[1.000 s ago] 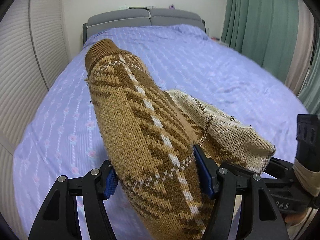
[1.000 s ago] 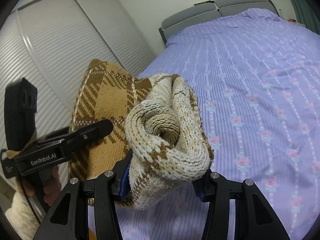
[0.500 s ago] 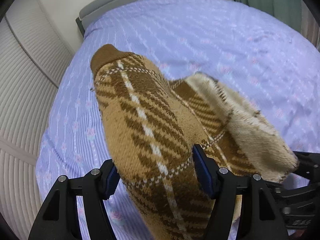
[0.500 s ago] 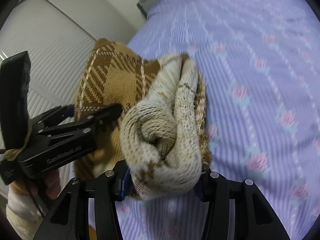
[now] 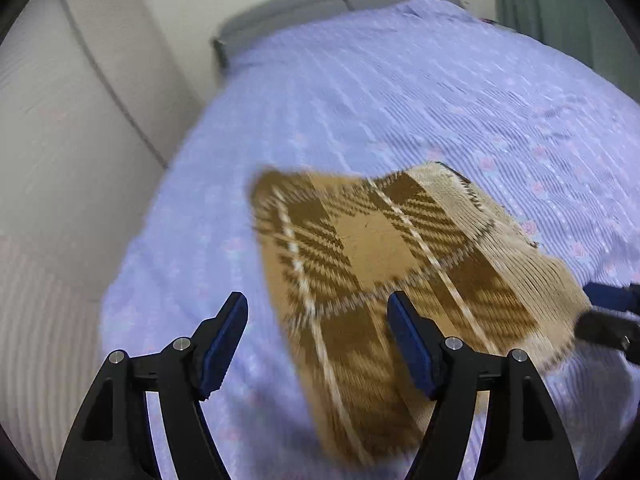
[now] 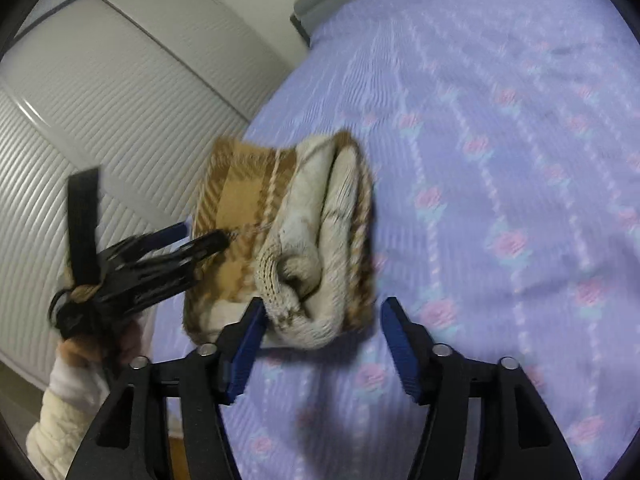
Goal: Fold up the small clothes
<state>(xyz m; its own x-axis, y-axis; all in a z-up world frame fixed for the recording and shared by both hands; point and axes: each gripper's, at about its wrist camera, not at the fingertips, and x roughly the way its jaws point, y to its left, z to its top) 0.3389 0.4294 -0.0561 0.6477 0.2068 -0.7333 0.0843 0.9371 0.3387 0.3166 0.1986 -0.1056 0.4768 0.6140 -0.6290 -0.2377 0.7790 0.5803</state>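
The folded plaid sweater (image 5: pixel 380 264) lay on the lavender bed (image 5: pixel 400 92), toward the bed's near left portion, with its tan and brown checked face up and a cream knitted layer showing along its 3 o'clock edge in the left wrist view. In the right wrist view the same sweater (image 6: pixel 288 236) appeared as a thick bundle with cream folds stacked at the end facing the camera; motion blur softened its outline. No container was visible in either view. The left claw (image 5: pixel 316 344) was spread wide, its blue pads (image 5: pixel 224 340) clear of the fabric on the 9 o'clock side, while the other pad overlapped the sweater in the picture; contact there could not be determined. The right claw (image 6: pixel 320 344) was likewise spread, its pads flanking the near end of the bundle without pinching it. From the right wrist view, the left claw (image 6: pixel 200 240) sat at 9 o'clock of the sweater, pointing toward 2 o'clock, held by a hand (image 6: pixel 124 340) in a cream sleeve. A ribbed white wardrobe door (image 6: pixel 100 100) stood beyond the bed at 10 o'clock.
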